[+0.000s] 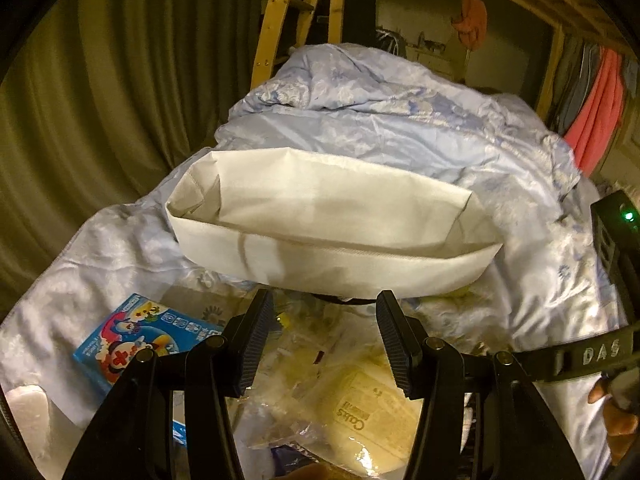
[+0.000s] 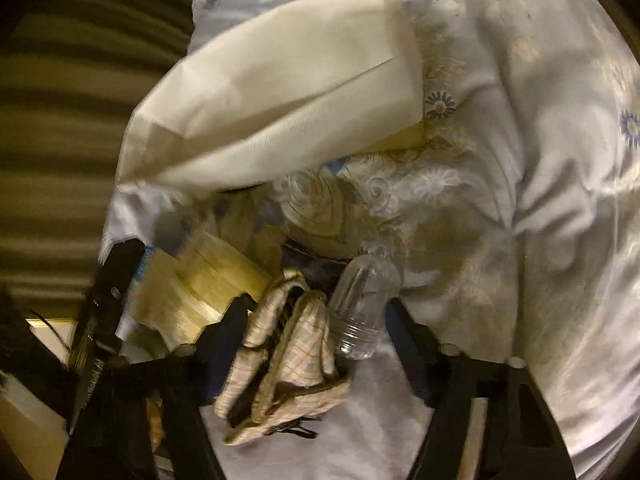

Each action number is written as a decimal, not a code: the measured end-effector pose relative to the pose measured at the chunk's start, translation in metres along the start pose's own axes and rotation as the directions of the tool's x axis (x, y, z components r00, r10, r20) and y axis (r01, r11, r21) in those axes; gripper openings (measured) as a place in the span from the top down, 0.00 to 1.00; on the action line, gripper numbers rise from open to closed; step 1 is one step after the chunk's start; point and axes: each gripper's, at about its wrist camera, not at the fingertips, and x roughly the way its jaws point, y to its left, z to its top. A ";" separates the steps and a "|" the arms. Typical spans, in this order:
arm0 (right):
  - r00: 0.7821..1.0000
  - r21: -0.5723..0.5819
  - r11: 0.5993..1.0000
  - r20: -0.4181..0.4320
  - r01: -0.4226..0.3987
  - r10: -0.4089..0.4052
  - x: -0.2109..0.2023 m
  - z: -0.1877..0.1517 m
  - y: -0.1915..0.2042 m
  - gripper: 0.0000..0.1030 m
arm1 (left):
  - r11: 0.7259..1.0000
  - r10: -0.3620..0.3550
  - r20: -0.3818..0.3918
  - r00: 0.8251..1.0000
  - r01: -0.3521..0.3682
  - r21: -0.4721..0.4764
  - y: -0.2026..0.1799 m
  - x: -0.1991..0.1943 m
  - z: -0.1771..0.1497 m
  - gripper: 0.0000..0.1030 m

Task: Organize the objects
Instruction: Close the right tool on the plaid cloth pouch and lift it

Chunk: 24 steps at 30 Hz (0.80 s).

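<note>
An open white fabric bin (image 1: 320, 220) stands on the bed just beyond my left gripper (image 1: 325, 300). That gripper's jaws stand apart, their ridged pads bare, over clear plastic bags of yellowish packets (image 1: 360, 412). A blue cartoon box (image 1: 132, 344) lies to its left. In the right wrist view my right gripper (image 2: 320, 320) is shut on a plaid cloth pouch (image 2: 288, 352) and a clear plastic bottle (image 2: 360, 304), side by side between its fingers. Both look sharp against the blurred bed. The white bin (image 2: 272, 92) is above them, tilted, and a yellowish box (image 2: 208, 288) is at the left.
A rumpled pale blue quilt (image 1: 400, 120) covers the bed. A green curtain (image 1: 80, 120) hangs along the left. A wooden ladder (image 1: 280, 20) and pink hanging clothes (image 1: 596, 120) are behind. A hand (image 1: 612, 412) and a black strap show at the right edge.
</note>
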 end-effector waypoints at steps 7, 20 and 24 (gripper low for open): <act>1.000 -0.126 0.992 -0.013 -0.005 0.003 0.010 -0.008 0.018 0.76 | 1.000 0.001 0.000 1.000 -0.001 0.016 0.000 0.000 -0.001 0.49; 0.951 -0.214 0.971 0.265 -0.104 0.160 -0.079 -0.033 0.029 0.85 | 0.998 -0.049 0.045 0.998 0.050 -0.023 0.004 -0.009 0.002 0.49; 0.876 -0.198 0.978 0.459 -0.066 0.152 -0.111 -0.042 0.040 0.86 | 0.996 -0.075 0.059 0.995 0.078 -0.042 0.005 -0.011 0.003 0.49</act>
